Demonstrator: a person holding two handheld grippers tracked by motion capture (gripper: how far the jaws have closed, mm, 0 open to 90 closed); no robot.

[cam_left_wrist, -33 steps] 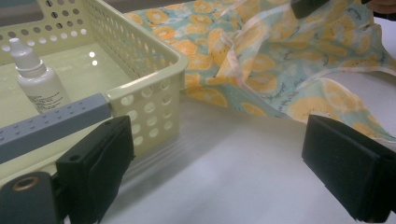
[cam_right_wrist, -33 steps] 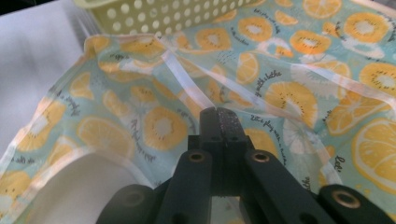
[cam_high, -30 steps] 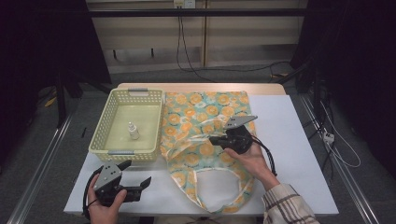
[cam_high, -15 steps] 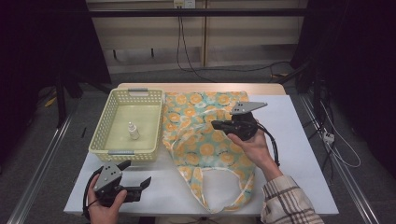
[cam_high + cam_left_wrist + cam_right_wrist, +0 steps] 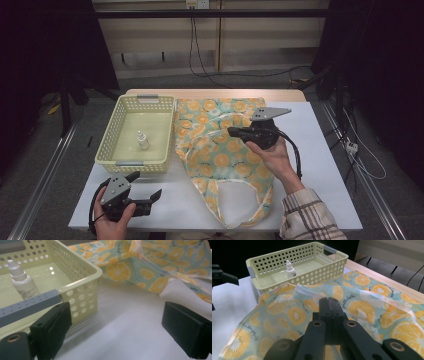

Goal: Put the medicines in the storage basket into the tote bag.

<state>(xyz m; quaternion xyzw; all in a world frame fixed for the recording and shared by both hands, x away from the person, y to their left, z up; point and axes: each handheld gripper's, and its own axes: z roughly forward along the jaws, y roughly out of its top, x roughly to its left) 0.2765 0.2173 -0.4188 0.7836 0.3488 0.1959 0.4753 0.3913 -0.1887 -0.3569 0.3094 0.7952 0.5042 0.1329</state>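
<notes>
A fabric bag [image 5: 218,161] printed with orange slices lies on the white table, its handles trailing toward the front edge. My right gripper [image 5: 234,132] is shut on the bag's upper layer and holds it up off the table, so the mouth gapes; in the right gripper view the jaws [image 5: 332,305] are pressed together over the cloth [image 5: 294,315]. My left gripper [image 5: 145,186] rests open at the table's front left with nothing between its jaws. In the left gripper view [image 5: 117,336] it faces the basket's corner [image 5: 82,293] and the bag's edge [image 5: 150,277].
A pale yellow perforated basket [image 5: 116,156] stands left of the bag with a small white dropper bottle [image 5: 143,140] upright inside. Bare white table [image 5: 325,165] lies right of the bag. Cables hang behind the table's far wooden edge [image 5: 215,93].
My right gripper has risen and moved away from the front edge, pulling the bag's upper layer up and stretching the bag. The left gripper has stayed still.
</notes>
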